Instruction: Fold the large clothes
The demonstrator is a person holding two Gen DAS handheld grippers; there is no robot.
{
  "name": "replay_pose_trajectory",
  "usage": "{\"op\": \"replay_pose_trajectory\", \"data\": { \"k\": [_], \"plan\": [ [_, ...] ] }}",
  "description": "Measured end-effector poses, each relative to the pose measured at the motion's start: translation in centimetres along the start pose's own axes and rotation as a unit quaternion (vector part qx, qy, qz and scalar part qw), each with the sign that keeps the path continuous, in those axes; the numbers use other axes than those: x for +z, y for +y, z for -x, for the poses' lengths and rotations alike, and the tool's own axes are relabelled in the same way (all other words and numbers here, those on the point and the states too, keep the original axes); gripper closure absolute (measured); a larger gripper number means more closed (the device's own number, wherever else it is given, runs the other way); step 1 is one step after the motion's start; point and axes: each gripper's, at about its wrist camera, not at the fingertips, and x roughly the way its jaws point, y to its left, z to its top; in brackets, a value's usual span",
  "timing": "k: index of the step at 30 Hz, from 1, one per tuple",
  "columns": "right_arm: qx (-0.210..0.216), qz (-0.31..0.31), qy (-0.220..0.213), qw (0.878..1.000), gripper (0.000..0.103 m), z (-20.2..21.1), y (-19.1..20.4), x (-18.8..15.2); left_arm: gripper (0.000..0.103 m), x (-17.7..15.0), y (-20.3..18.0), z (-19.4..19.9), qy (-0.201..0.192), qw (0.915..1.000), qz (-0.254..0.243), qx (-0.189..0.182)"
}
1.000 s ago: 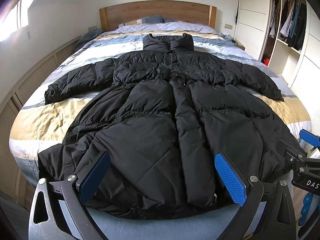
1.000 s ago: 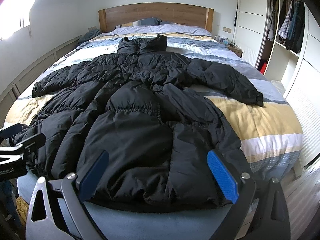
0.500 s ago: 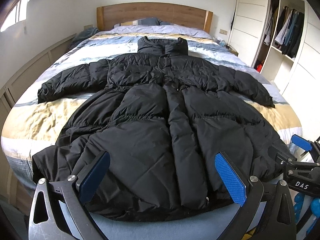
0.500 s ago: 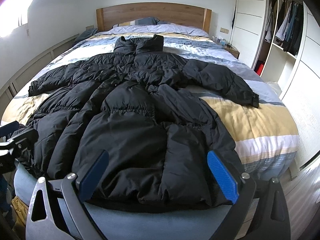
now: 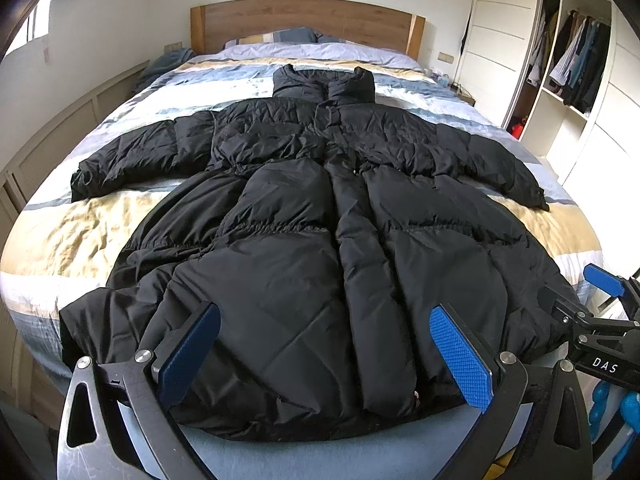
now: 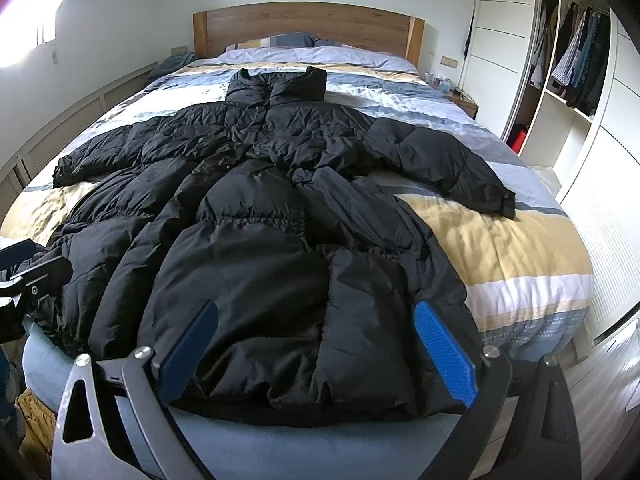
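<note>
Across the striped bed [image 5: 80, 224], a long black puffer coat [image 5: 320, 240] lay front-up and spread flat, its collar toward the wooden headboard [image 5: 304, 20] and its hem at the foot edge nearest the cameras. Both sleeves stretched outward, one to each side. The left gripper [image 5: 324, 352] hovered above the hem with its blue-padded fingers [image 5: 460, 352] wide apart, holding nothing. The right gripper [image 6: 316, 352] hung likewise over the hem's right part, fingers [image 6: 444, 356] spread and clear of the fabric. Each gripper showed at the edge of the other's view. An open wardrobe [image 5: 576, 60] with hanging clothes stood to the right.
</note>
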Motion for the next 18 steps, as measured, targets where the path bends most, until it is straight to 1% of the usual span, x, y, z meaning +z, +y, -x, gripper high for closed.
{"op": "replay_pose_trajectory", "data": {
  "k": [7, 10, 18],
  "plan": [
    [0.003, -0.001, 0.003, 1.000, 0.003, -0.1, -0.3, 0.1, 0.000, 0.0, -0.1, -0.5, 0.016, 0.9999, -0.003, 0.000],
    [0.004, -0.001, 0.004, 1.000, 0.003, -0.3, -0.4, 0.2, 0.001, 0.0, 0.2, -0.9, 0.023, 0.9997, 0.005, -0.002],
    [0.011, -0.002, 0.011, 1.000, 0.003, -1.3, -0.8, 0.6, 0.001, 0.6, 0.2, -0.7, 0.018, 0.9997, 0.012, 0.009]
  ]
}}
